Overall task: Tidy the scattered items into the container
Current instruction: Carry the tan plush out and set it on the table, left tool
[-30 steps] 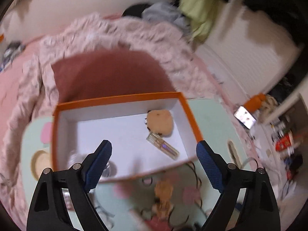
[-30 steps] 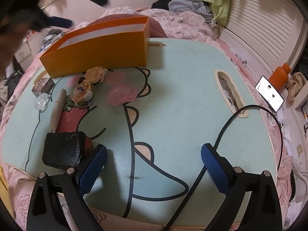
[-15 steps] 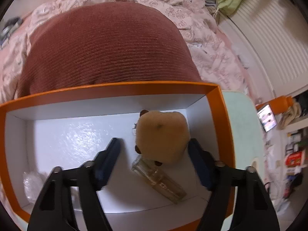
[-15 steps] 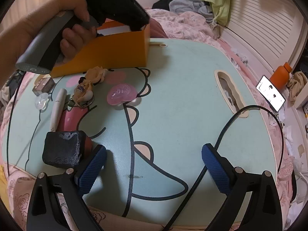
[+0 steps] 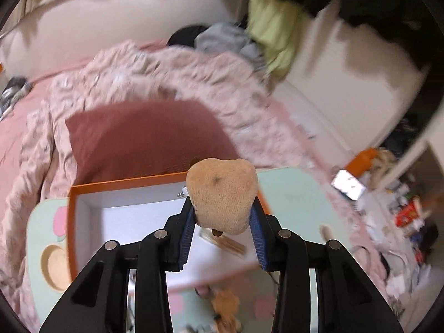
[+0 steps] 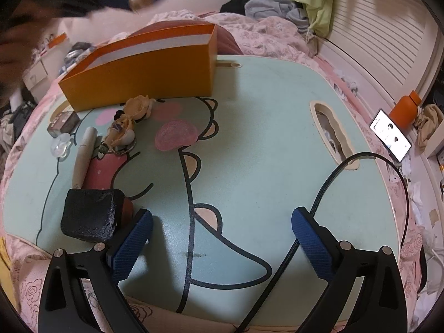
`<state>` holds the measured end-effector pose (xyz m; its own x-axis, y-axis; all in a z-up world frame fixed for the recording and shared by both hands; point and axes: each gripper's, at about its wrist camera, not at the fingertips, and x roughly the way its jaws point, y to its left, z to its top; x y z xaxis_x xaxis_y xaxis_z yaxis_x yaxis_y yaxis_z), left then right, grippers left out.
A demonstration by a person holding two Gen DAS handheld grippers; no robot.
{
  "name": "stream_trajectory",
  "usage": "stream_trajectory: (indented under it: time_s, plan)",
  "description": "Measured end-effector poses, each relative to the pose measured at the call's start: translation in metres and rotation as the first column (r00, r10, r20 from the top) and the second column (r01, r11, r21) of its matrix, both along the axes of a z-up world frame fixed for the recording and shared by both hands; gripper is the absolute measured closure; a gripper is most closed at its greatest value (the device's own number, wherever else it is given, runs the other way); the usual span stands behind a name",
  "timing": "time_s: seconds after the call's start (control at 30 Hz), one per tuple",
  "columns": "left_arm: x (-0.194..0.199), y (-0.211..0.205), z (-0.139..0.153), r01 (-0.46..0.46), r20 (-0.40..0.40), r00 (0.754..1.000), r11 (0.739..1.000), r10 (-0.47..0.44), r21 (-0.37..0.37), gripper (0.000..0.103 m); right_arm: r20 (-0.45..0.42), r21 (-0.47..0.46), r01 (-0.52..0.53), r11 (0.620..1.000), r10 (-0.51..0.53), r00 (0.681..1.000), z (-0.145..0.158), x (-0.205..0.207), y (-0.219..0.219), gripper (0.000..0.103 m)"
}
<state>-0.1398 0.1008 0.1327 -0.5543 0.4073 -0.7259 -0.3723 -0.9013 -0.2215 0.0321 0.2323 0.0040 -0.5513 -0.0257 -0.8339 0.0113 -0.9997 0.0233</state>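
Observation:
My left gripper (image 5: 222, 212) has a tan plush toy (image 5: 222, 191) between its blue pads; the jaws are closing and press on its sides. The plush hangs above the orange box (image 5: 125, 183), whose white floor holds a small glass vial (image 5: 224, 242). In the right wrist view the orange box (image 6: 138, 83) stands at the back of the mint table (image 6: 263, 138). In front of it lie a doll keychain (image 6: 122, 136), a pink jelly piece (image 6: 176, 138), a white tube (image 6: 83, 155) and a black block (image 6: 88, 219). My right gripper (image 6: 222, 217) is open just above the table, nothing between its fingers.
A black cable (image 6: 319, 194) curves from the table slot (image 6: 333, 136) past my right finger. A small brown box (image 6: 62, 123) and a clear plastic piece (image 6: 61, 145) lie at the left. A phone (image 6: 391, 136) and an orange bottle (image 6: 405, 108) sit off the table's right. A maroon pillow (image 5: 144, 141) lies behind the box.
My left gripper dipped into the box, closed around the tan plush and lifted it up above the box. The right gripper stayed where it was.

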Motion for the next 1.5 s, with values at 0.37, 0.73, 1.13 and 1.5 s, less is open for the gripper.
stream_trajectory:
  time_s: [0.37, 0.73, 1.13, 1.5]
  plan:
    - [0.107, -0.065, -0.029, -0.03, -0.015, 0.999, 0.999, 0.03, 0.033, 0.064, -0.001, 0.004, 0.0, 1.0, 0.0, 1.0, 0.0, 0.001, -0.001, 0.003]
    - [0.151, -0.094, -0.089, -0.105, 0.093, 0.99, 0.994, 0.102, 0.032, 0.063, 0.0, 0.006, 0.001, 1.0, -0.001, 1.0, 0.0, 0.001, -0.001, 0.002]
    - [0.168, -0.088, -0.094, -0.212, -0.009, 0.977, 0.975, 0.212, -0.067, 0.029, -0.009, -0.025, -0.011, 1.0, 0.01, 1.0, 0.004, 0.003, 0.001, 0.005]
    - [0.189, -0.115, -0.109, -0.282, 0.014, 0.959, 0.956, 0.284, -0.075, 0.028, -0.15, -0.152, -0.237, 0.959, 0.215, 0.965, 0.13, -0.063, -0.022, 0.04]
